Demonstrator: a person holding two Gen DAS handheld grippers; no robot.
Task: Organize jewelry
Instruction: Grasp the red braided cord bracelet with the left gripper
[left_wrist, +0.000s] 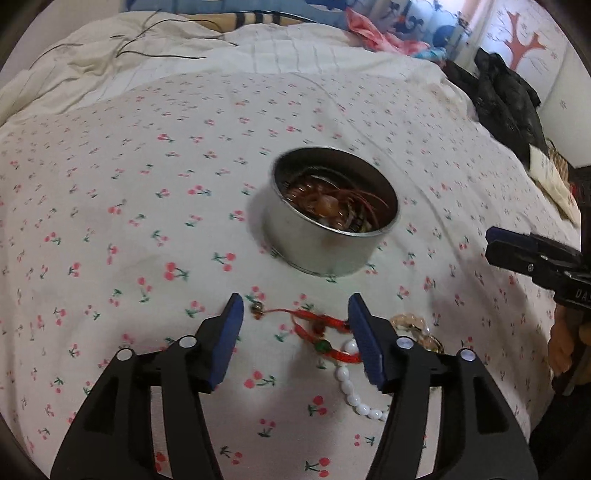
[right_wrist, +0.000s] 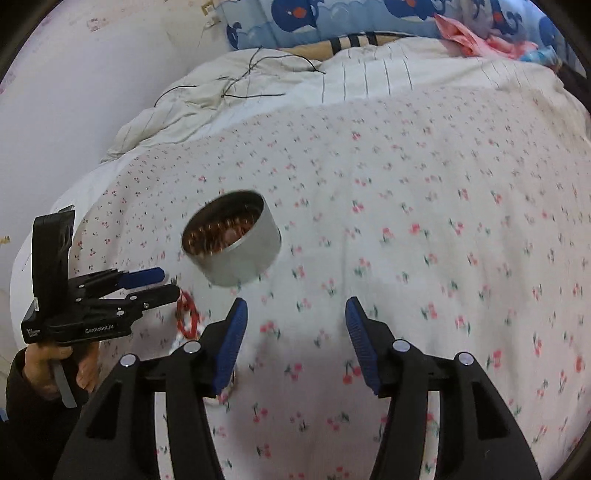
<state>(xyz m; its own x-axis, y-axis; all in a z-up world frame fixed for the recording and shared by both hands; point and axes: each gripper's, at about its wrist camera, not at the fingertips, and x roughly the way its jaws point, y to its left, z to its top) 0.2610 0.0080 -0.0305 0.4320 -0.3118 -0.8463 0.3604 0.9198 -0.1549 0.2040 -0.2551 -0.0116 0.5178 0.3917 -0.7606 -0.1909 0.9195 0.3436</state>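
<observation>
Nearest to us, the left gripper (left_wrist: 295, 325) hung over the cherry-print bedspread (left_wrist: 110, 221) with its jaws apart and empty, a red cord bracelet (left_wrist: 325, 328) lying on the fabric between the blue pads without either pad pressing on it. Just beside that, a string of white beads (left_wrist: 351, 391) trailed toward us, and a pale clear-bead bracelet (left_wrist: 410, 325) sat partly hidden behind the right-hand finger. Our right gripper (right_wrist: 295, 321) also stood with jaws apart over bare bedspread, holding nothing. Farther off stood the round metal tin (left_wrist: 332, 221), upright and already holding a tangle of reddish jewelry. We judged the step in hand to be picking up the red bracelet. The next move called for lowering the left jaws onto the cord and closing on it alone, clear of the white beads, then carrying it to the tin. Beyond lay a rumpled white quilt (left_wrist: 147, 55).
</observation>
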